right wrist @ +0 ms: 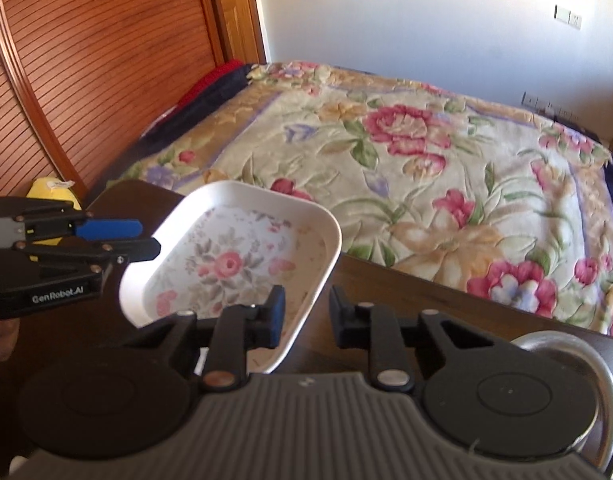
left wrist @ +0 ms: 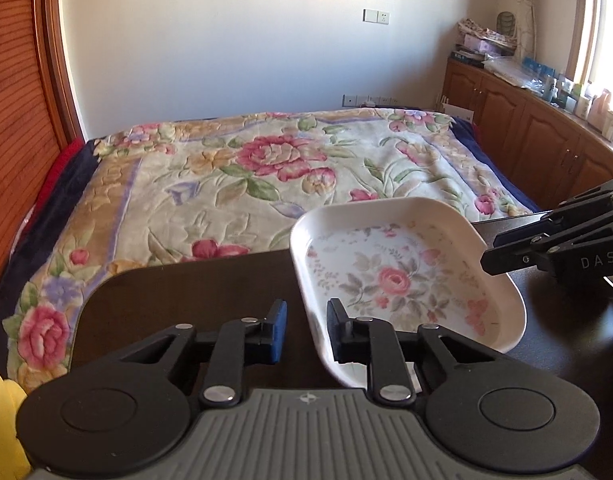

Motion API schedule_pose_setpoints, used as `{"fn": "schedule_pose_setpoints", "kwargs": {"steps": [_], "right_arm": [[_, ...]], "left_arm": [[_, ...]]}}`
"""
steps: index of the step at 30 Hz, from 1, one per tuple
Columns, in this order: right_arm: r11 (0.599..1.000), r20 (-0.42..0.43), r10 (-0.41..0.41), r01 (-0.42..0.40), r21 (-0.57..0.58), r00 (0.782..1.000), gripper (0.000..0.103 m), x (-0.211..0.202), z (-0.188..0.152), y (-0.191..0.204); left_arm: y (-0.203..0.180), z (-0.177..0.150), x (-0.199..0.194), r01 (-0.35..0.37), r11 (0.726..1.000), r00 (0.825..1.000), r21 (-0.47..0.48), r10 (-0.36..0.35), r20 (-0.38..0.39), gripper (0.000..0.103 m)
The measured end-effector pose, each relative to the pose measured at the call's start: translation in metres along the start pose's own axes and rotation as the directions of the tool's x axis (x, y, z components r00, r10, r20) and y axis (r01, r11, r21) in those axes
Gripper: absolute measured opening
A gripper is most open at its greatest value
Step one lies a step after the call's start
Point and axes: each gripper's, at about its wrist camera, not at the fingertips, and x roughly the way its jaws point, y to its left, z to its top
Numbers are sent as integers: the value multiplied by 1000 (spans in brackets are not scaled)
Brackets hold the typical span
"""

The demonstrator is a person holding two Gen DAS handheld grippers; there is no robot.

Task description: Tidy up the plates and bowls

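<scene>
- The bed with a floral quilted blanket (left wrist: 266, 168) filled the far half of both views, at 12 o'clock from the table.
- The dark brown wooden table (left wrist: 166, 300) stood against the bed's near edge and bore the dishes.
- The white rectangular plate with rounded corners and a pink rose print (left wrist: 394, 280) lay on the table, between the 2 claws. Whether it sat flat or slightly raised could not be told.
- The left gripper (left wrist: 306, 312) stood at the plate's 9 o'clock side. Its claw was narrow and straddled the plate's rim, with 1 finger over the printed inside and the blue-padded finger outside. A strip of dark table showed between that pad and the rim, so no squeeze was visible.
- The right gripper (right wrist: 306, 296) stood at the plate's 3 o'clock side, likewise narrow. Here 1 finger was over the inside and 1 outside the rim, with a gap beside the outer finger.
- A shiny round metal dish (right wrist: 586, 356) lay on the table at 4 o'clock from the right gripper, partly hidden behind its body.
</scene>
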Motion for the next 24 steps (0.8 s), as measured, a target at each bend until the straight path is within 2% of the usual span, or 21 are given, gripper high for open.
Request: {"fn": "schedule_pose_setpoints", "kwargs": {"steps": [13,16,24], "right_arm": [[1000,-65,5,-5,-3,998,19,18,6,-4],[1000,-75,16,-16,-5,997,13,20,6,-3],[1000,-81,16,-17,-5,997,13,22,5,-3]], "left_arm": [[-2,-4,7,25,1000,1000,-15,-25,1,18],[-2,-4,7,31,999,1000,-18,-31,2,18],[1,-4,8,47,998,999,-38,-47,3,17]]}}
